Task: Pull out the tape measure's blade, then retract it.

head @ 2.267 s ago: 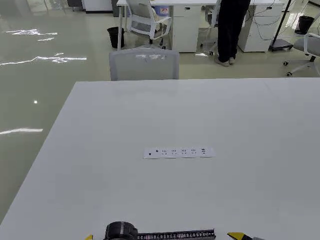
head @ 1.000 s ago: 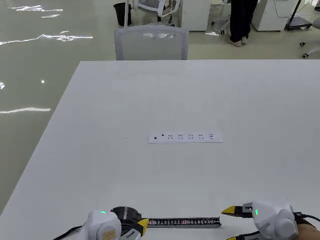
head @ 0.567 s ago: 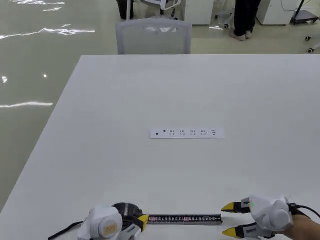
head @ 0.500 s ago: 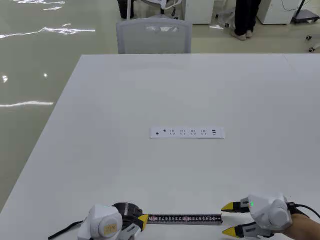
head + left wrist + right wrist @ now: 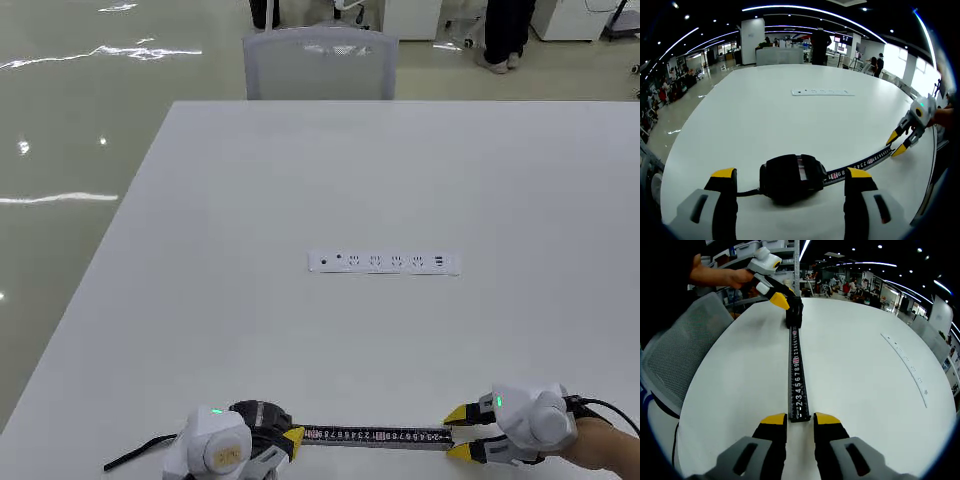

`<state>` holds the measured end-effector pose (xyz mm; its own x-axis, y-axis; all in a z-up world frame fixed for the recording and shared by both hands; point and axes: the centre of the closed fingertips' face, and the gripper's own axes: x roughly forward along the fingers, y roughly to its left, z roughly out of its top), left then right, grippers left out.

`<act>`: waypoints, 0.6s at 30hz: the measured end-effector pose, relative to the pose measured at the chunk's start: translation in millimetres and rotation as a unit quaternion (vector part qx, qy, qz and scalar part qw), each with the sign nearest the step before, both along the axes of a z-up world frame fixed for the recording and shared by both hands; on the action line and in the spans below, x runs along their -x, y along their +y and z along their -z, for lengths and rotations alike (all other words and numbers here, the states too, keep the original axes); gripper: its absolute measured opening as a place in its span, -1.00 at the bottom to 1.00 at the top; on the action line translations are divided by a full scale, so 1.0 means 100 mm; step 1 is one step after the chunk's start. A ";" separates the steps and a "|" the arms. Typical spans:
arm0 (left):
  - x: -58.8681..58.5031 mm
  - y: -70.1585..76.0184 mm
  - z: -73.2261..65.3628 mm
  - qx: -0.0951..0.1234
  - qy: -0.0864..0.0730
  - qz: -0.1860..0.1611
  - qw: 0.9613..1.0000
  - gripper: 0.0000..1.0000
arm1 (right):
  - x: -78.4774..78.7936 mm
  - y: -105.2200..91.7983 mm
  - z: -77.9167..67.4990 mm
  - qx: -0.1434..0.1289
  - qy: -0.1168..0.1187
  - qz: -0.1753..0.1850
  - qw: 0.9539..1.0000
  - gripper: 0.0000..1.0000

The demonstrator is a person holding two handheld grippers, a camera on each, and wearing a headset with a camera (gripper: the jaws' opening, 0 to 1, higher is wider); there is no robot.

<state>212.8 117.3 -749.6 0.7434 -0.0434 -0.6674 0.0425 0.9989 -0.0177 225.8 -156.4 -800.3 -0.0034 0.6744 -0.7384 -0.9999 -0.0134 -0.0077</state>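
Open-plan office, I'd say: I'm at a big white desk (image 5: pixel 250 200) w/ a power strip (image 5: pixel 384 263) on top, grey office chair (image 5: pixel 320 65) at the far end, glossy floor (image 5: pixel 70 120), more white desks & cabinets (image 5: pixel 410 15) beyond, strip lights (image 5: pixel 800 6) overhead.

head view looks forward and down from fairly high over the near edge of the white table (image 5: pixel 300 180). left gripper view sits low, right behind the tape measure's case (image 5: pixel 790 177), facing right along the blade (image 5: pixel 860 164). right gripper view sits low at the blade's tip, facing left. all three share the blade.
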 end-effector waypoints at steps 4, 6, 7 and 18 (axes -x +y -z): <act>0.00 0.00 0.00 0.000 -0.002 -0.003 1.000 0.71 | 0.02 -0.01 0.03 -0.001 0.003 -0.006 1.000 -0.68; 0.01 0.00 0.00 0.000 -0.003 -0.004 1.000 0.71 | 0.01 -0.01 0.03 -0.001 -0.001 -0.008 1.000 -0.69; 0.01 0.00 0.00 0.000 -0.003 -0.006 1.000 0.71 | 0.01 -0.01 0.03 -0.002 0.000 -0.009 1.000 -0.69; -0.01 -0.02 0.08 0.009 -0.008 -0.022 1.000 0.71 | 0.02 -0.01 0.01 -0.003 -0.009 -0.024 1.000 -0.72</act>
<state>213.4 115.3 -757.5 0.7552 -0.0220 -0.6552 -0.0008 0.9994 -0.0345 224.1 -157.1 -801.7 -0.0230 0.6781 -0.7346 -0.9978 -0.0618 -0.0258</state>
